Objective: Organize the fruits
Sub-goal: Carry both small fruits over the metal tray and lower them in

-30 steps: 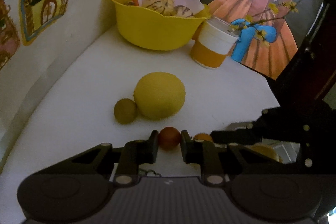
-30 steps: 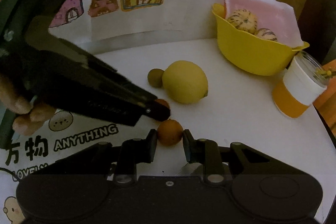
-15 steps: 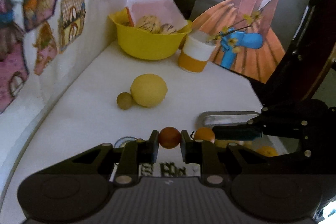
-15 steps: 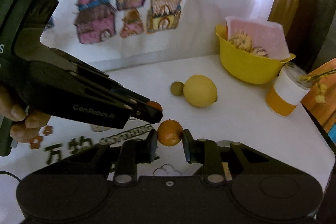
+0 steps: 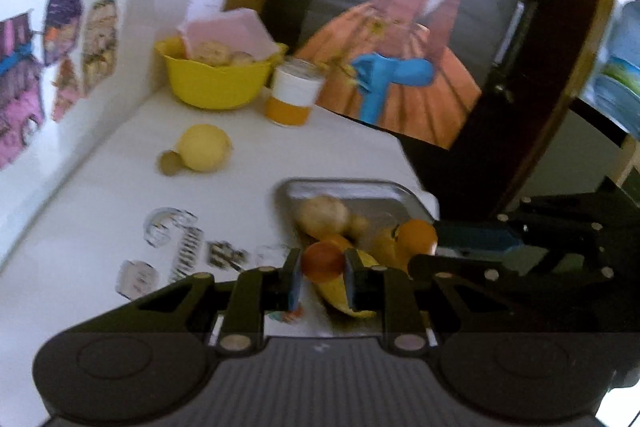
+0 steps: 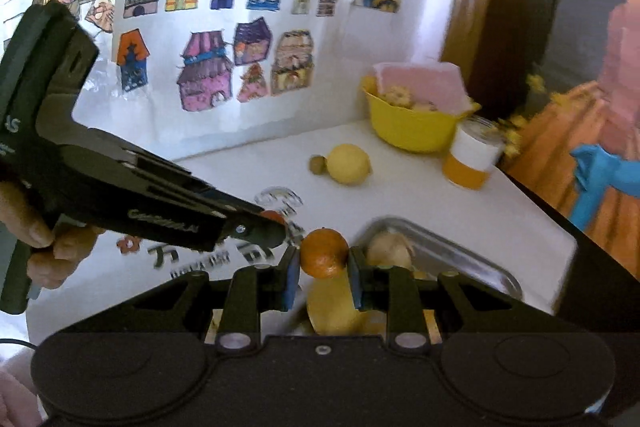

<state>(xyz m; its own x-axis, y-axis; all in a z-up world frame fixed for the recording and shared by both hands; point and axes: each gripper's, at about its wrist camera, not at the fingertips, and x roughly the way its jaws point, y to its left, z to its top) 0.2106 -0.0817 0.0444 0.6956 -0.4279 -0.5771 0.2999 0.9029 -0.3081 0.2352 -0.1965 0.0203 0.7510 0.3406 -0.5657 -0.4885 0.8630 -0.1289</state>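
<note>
Left gripper: the left gripper (image 5: 323, 277) pinches a small reddish-orange fruit (image 5: 322, 264) between its two fingers, held above the near left corner of the metal tray (image 5: 362, 187).
Right gripper: the right gripper (image 6: 324, 273) pinches an orange (image 6: 324, 252) between its fingers, above the near end of the tray; in the left wrist view the orange sits just right of the reddish fruit, the two close but apart.
Tray: it lies at the near right of the white tabletop (image 5: 100, 219) and holds a banana (image 5: 344, 287) and a pale brown round fruit (image 5: 323, 215); the rest of its contents are too blurred to tell.
Tabletop, far side: a big yellow lemon (image 5: 204, 147) lies with a small brown-green fruit (image 5: 170, 163) touching its left side, well apart from the tray.
Far corner: a yellow bowl (image 5: 218, 83) holds pale striped fruits and a pink paper; a white and orange cup (image 5: 294, 95) stands just right of it.
Person: a hand (image 6: 44, 247) grips the left tool's handle at the left edge of the right wrist view.
Backdrop: drawings of houses (image 6: 208, 67) hang on the white wall.
</note>
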